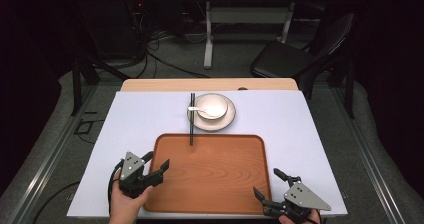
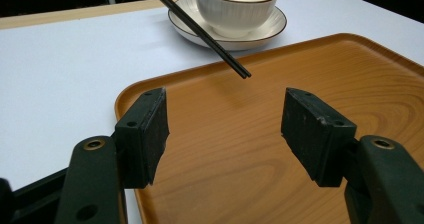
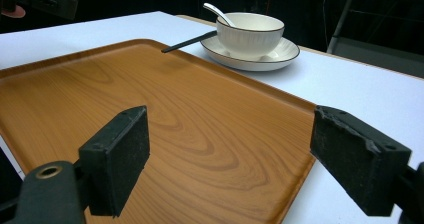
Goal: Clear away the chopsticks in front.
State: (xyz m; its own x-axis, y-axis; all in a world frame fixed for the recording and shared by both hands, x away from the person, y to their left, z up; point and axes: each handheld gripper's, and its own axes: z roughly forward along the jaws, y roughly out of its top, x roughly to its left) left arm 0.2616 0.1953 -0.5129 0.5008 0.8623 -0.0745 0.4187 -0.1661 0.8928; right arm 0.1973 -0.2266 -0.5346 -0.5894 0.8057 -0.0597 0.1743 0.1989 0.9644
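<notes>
Table seen from the person's side. A wooden tray (image 1: pixel 210 176) lies empty on the white table cover (image 1: pixel 140 119), near edge toward the person. Just beyond its far rim stands a white plate (image 1: pixel 226 121) bearing a bowl (image 1: pixel 212 104), with a spoon (image 1: pixel 202 111) resting in the bowl. A pair of black chopsticks (image 1: pixel 192 119) rests across the plate's left rim, and their near tips overhang the tray's far edge without touching its floor, as the left gripper view shows.

The left gripper (image 1: pixel 154 168) hovers at the tray's near-left corner with its jaws spread and nothing between them. The right gripper (image 1: pixel 267 184) hovers at the near-right corner, likewise spread and empty.

Hazards, as judged from this layout:
- The chopsticks are balanced on a curved rim; a nudge to the plate or tray would likely roll them off or swing them apart.
- The bowl sits loose on the plate, so lifting the plate at a tilt could slide the bowl and tip the spoon out.
- Raising the tray now would catch the overhanging chopstick tips and flick them.
- The tray's shallow rim offers a thin purchase, and an uneven two-sided grip may let it slip.
</notes>
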